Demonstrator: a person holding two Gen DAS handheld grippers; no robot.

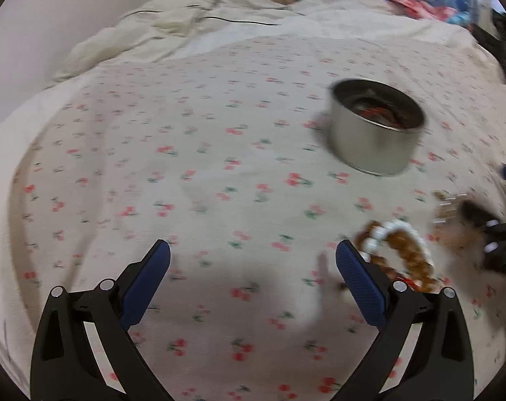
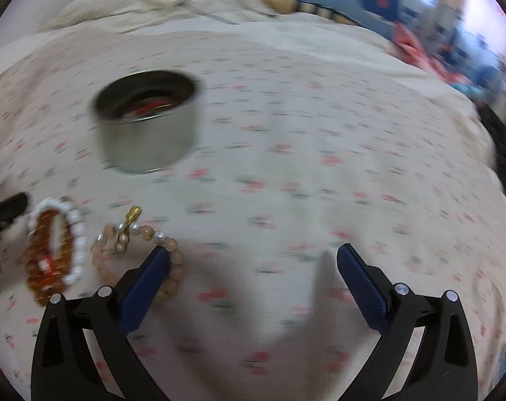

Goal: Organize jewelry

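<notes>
Both tongs sat spread wide over the cherry-print bedsheet [image 1: 219, 153], nothing between them: left tongs [image 1: 253, 264], right tongs [image 2: 253, 264]. Motion blur smeared both views. Round metal tin [image 2: 146, 123] stood upright on the bed, something red inside, contents unreadable. White bead bracelet [image 2: 76, 234] and amber bead bracelet [image 2: 42, 260] lay together near the tin; in the left view the right-hand finger [image 1: 360, 284] covered part of them. Pink bead bracelet [image 2: 102, 254] with gold charm [image 2: 132, 215] lay just beside those, partly behind the right tongs' left-hand finger [image 2: 146, 287]. Crumpled quilt [image 1: 186, 16] and a black cable [image 1: 239, 20] lay at the far end.
</notes>
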